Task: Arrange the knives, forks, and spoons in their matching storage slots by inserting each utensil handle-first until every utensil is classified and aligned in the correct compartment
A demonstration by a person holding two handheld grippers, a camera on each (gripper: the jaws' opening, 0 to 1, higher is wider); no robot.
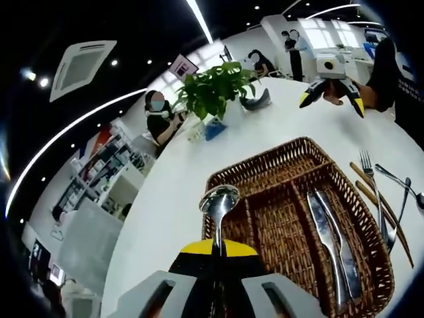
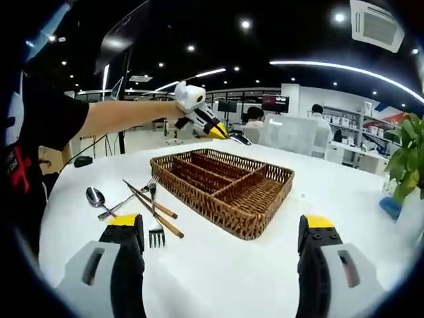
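Note:
My left gripper (image 1: 218, 250) is shut on the handle of a metal spoon (image 1: 220, 199), whose bowl points forward over the left end of the wicker basket (image 1: 265, 169). Two knives (image 1: 334, 242) lie side by side in the basket's right compartment. Forks and spoons (image 1: 384, 199), some with wooden handles, lie loose on the table beside the basket. My right gripper (image 1: 331, 99) hovers open beyond the basket. In the right gripper view, its own jaws (image 2: 222, 228) stand wide apart near the loose forks (image 2: 156, 228) and a spoon (image 2: 96, 197); the left gripper (image 2: 213, 127) holds the spoon (image 2: 240, 139) above the basket (image 2: 258, 225).
The white round table (image 2: 218, 278) carries a potted plant (image 1: 215, 89) at its far side, also at the edge in the right gripper view as the plant (image 2: 407, 159). People sit and stand at desks behind. A person's arm (image 2: 126, 116) reaches over the table.

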